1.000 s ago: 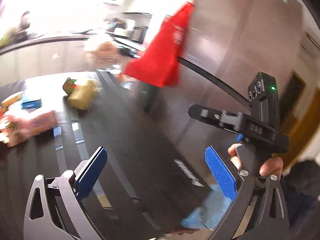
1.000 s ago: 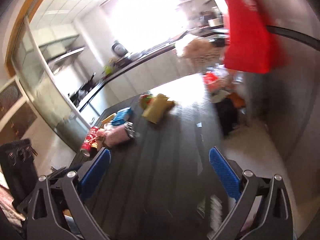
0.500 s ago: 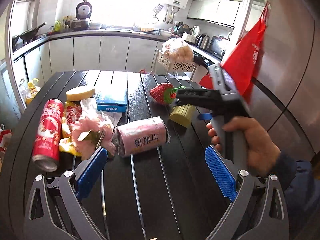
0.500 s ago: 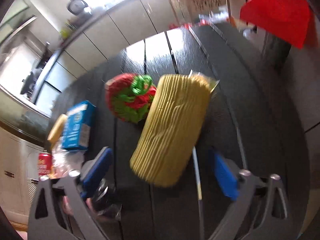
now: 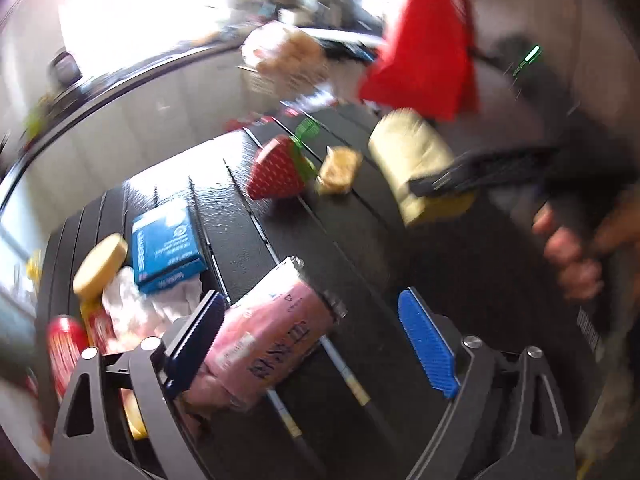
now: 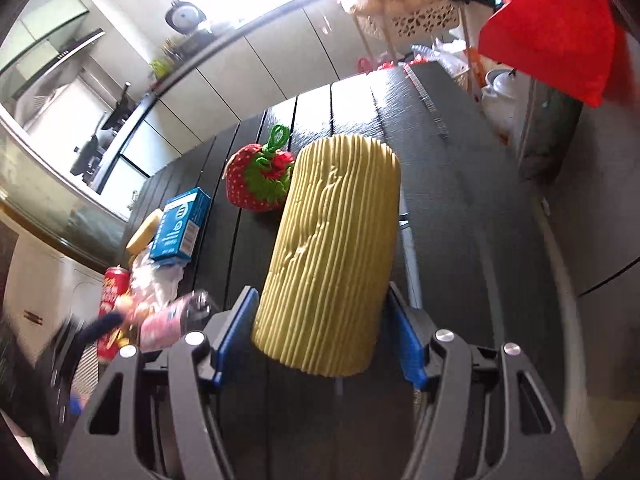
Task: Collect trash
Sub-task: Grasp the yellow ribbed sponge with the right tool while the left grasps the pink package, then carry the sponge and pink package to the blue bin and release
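Note:
On the dark slatted table (image 6: pixel 460 160) lies a yellow ribbed roll (image 6: pixel 332 248). My right gripper (image 6: pixel 320 336) has it between its blue pads, which meet both its sides as the jaws are closing. In the left wrist view this roll (image 5: pixel 412 152) shows under the blurred right gripper, held by a hand (image 5: pixel 572 256). My left gripper (image 5: pixel 312 344) is low over a pink packet (image 5: pixel 268 344). The packet lies between the fingers against the left pad (image 5: pixel 196 340) and clear of the right one; the jaws are closing.
A strawberry-shaped pouch (image 6: pixel 256 180), a blue box (image 6: pixel 182 224), a red can (image 6: pixel 114 292), crumpled wrappers (image 5: pixel 132 312) and a yellow disc (image 5: pixel 100 266) lie at the table's left. A red bag (image 6: pixel 556 32) hangs at the right. Thin sticks (image 5: pixel 348 376) lie beside the packet.
Both grippers have come down closer to the table. The right one has slid around the yellow roll and narrowed onto it. The left one has tilted and reached the pink packet.

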Tool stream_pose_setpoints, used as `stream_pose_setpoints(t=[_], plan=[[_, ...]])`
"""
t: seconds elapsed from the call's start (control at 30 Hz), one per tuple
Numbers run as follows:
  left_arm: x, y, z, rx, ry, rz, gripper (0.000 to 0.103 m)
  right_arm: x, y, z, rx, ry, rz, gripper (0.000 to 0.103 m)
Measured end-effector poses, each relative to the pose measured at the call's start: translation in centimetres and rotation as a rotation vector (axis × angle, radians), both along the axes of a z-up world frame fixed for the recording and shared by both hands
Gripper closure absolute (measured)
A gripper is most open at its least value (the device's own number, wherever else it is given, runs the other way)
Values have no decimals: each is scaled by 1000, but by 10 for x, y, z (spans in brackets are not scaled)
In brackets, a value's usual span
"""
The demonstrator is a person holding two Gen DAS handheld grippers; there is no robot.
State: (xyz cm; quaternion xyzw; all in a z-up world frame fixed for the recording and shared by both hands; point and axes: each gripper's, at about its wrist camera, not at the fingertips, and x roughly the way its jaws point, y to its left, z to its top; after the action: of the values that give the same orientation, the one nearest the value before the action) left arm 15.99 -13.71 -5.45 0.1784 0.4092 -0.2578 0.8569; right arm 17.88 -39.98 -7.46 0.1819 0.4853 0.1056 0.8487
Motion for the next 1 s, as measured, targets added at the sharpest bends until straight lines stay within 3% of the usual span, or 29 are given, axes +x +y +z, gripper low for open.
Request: stream_pose_setpoints(t=[0.13, 0.2, 0.23, 0.3, 0.4, 0.57, 0.6, 0.63, 0.67, 0.77, 0.9, 1.0], plan=[[14, -2, -10, 144, 93, -200, 16, -28, -33, 14, 35, -36, -14, 40], [18, -5, -18, 222, 117, -250, 11, -38, -39, 20, 50, -59, -13, 44], [19, -8, -24, 265, 125, -276, 11, -43, -41, 24, 58, -69, -8, 60], [20, -15, -38, 355, 114, -304, 11, -49, -40, 28, 62, -79, -6, 62], [25, -16, -56, 397, 147, -308, 11, -52, -37, 27, 79, -74, 21, 61], [29, -9, -67, 378, 161, -264, 14, -55, -28, 17, 56, -59, 43, 62], [32, -8, -65, 358, 166, -249, 23, -56, -29, 18, 62, -57, 44, 62], [35, -5, -61, 329, 173, -226, 37, -58, -28, 20, 66, -61, 46, 62], [41, -1, -58, 289, 192, -199, 44, -61, -28, 24, 66, -71, 47, 62], [46, 8, -53, 190, 244, -142, 46, -70, -25, 35, 83, -100, 45, 62], [35, 9, -49, 183, 199, -98, 48, -85, -26, 48, 93, -128, 47, 62], [15, 14, -35, 97, 170, -88, 48, -100, -30, 55, 101, -148, 47, 62]])
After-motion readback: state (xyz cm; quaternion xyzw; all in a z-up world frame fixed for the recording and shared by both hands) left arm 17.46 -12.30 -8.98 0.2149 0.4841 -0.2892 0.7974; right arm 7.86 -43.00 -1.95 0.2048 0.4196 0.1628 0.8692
